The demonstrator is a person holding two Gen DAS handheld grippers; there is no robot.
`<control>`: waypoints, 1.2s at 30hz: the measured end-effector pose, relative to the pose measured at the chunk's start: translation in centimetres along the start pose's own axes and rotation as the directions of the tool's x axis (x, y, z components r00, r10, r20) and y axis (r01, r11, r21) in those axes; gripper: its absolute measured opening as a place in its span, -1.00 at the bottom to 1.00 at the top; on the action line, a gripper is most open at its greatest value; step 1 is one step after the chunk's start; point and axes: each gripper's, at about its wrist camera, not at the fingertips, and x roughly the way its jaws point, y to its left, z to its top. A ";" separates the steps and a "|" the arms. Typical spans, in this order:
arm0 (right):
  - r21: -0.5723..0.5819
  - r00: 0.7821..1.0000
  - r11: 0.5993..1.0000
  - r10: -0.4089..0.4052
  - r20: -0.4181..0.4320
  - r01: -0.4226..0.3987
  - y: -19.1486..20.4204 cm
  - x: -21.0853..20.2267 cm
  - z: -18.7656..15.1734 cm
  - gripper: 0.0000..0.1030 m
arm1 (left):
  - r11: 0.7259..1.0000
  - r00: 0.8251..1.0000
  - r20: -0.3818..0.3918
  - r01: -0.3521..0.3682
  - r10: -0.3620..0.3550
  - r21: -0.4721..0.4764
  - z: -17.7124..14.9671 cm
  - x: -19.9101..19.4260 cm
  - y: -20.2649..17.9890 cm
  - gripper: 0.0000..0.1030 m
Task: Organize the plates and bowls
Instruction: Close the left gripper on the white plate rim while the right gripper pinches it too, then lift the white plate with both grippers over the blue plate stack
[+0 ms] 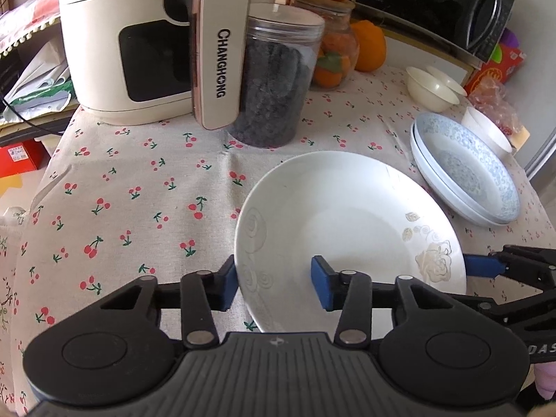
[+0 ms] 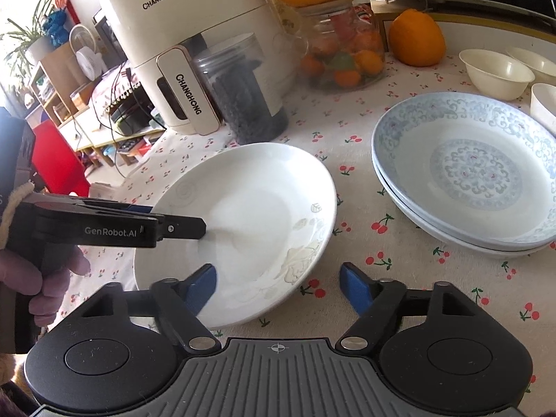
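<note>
Left claw (image 1: 274,285) straddles the near-left rim of the round white floral-embossed plate (image 1: 347,229), blue pads one either side, a gap showing, not clamped. The plate sits mid-tabletop (image 1: 139,187) on cherry-print cloth. Right claw (image 2: 278,290) spans its near-right rim, jaws wide, gripping nothing. Stacked blue-patterned plates (image 2: 465,173) lie toward the right edge.

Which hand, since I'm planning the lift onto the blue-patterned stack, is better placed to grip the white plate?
Left, probably. The left tool straddles the white plate at its rim with narrower jaws, one pad right at the edge. The right tool also straddles the rim, but its jaws stand wider.
</note>
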 end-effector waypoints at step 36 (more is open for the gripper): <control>0.027 0.996 1.000 -0.010 0.088 0.008 -1.2 -3.6 3.5 -0.54 | 0.992 0.992 0.125 0.044 -0.029 -0.116 1.6 -3.0 -0.1 -0.60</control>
